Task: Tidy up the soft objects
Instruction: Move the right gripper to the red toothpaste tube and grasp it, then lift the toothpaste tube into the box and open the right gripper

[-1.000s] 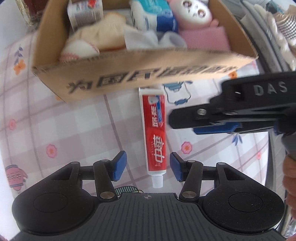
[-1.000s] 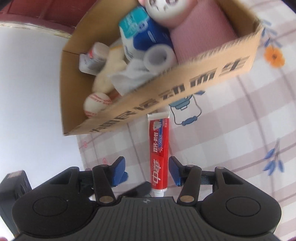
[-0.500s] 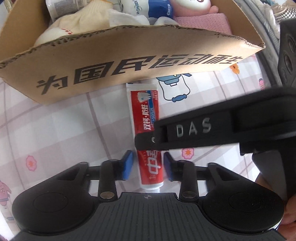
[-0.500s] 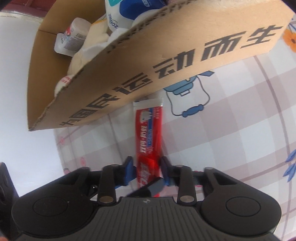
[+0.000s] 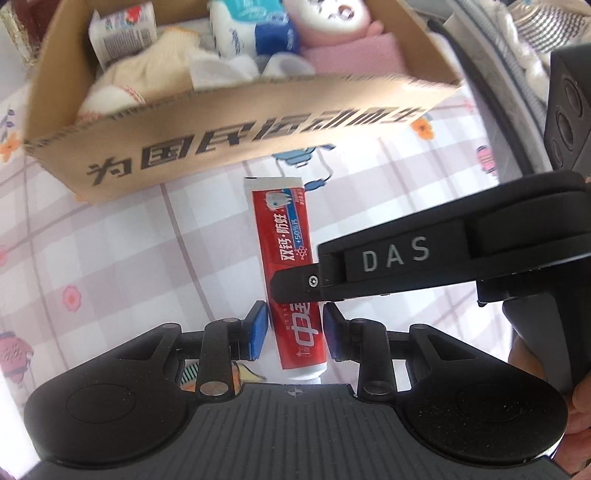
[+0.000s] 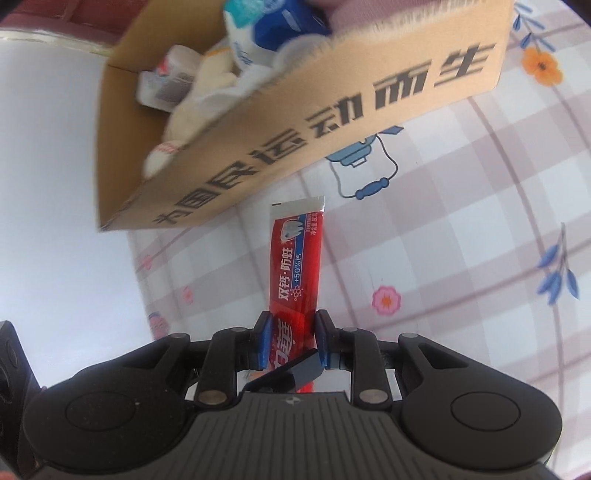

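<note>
A red toothpaste tube point(image 5: 291, 266) hangs above the checked cloth, in front of a cardboard box point(image 5: 258, 125) full of soft items. My right gripper point(image 6: 290, 339) is shut on the tube's point(image 6: 297, 273) lower end and holds it clear of the cloth. My left gripper point(image 5: 293, 332) has its blue pads on either side of the tube near the cap, with small gaps showing; whether they touch it I cannot tell. The right gripper's black body point(image 5: 424, 262) crosses the left wrist view over the tube.
The box point(image 6: 303, 147) holds a plush toy point(image 5: 325, 14), tissue packs point(image 5: 255, 33), a pink towel point(image 5: 354, 55), white socks point(image 5: 155, 74) and a small ball point(image 6: 162, 155). Folded clothes point(image 5: 517, 33) lie at the far right. The cloth's left edge point(image 6: 136, 258) borders a white floor.
Both grippers narrowed around the tube. The right one closed on it and lifted it off the cloth; the view rose, so the box's contents show again.
</note>
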`<state>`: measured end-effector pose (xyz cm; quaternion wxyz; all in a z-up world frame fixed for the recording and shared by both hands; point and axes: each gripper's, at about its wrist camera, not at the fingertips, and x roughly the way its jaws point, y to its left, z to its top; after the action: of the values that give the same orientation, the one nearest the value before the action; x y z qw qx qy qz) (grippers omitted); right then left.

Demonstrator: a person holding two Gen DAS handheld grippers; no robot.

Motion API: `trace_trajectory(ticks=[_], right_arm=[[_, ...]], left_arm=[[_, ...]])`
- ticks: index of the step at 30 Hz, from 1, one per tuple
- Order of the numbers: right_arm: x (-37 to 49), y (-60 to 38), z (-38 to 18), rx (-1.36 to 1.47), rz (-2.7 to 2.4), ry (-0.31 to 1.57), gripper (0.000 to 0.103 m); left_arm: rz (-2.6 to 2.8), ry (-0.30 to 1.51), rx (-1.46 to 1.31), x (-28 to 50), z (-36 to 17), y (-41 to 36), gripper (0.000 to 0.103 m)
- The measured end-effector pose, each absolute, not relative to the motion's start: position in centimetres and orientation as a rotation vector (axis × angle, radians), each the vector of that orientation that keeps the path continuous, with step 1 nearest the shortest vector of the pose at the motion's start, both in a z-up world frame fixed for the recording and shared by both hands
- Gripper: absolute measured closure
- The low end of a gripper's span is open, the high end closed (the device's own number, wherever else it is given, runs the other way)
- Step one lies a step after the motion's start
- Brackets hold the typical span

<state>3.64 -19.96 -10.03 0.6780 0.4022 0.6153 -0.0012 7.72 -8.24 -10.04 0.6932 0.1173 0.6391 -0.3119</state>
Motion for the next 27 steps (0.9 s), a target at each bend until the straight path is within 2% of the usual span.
trace_trajectory(ticks=[8, 16, 27], right_arm=[[4.1, -20.8, -1.2, 0.830, 0.104, 1.332, 0.076], [10.8, -21.7, 6.0, 0.616, 0.300, 1.273, 0.076], [22.4, -19.4, 5.3, 0.132, 0.656, 1.448, 0.077]], left_arm=[[-0.670, 1.370, 0.173, 6.2, -2.4, -7.6, 0.072], [-0.562, 1.237, 0.023, 9.0, 4.2, -8.1, 0.072], [-0.292, 1.221, -0.355, 14.1, 2.0, -8.4, 0.072]])
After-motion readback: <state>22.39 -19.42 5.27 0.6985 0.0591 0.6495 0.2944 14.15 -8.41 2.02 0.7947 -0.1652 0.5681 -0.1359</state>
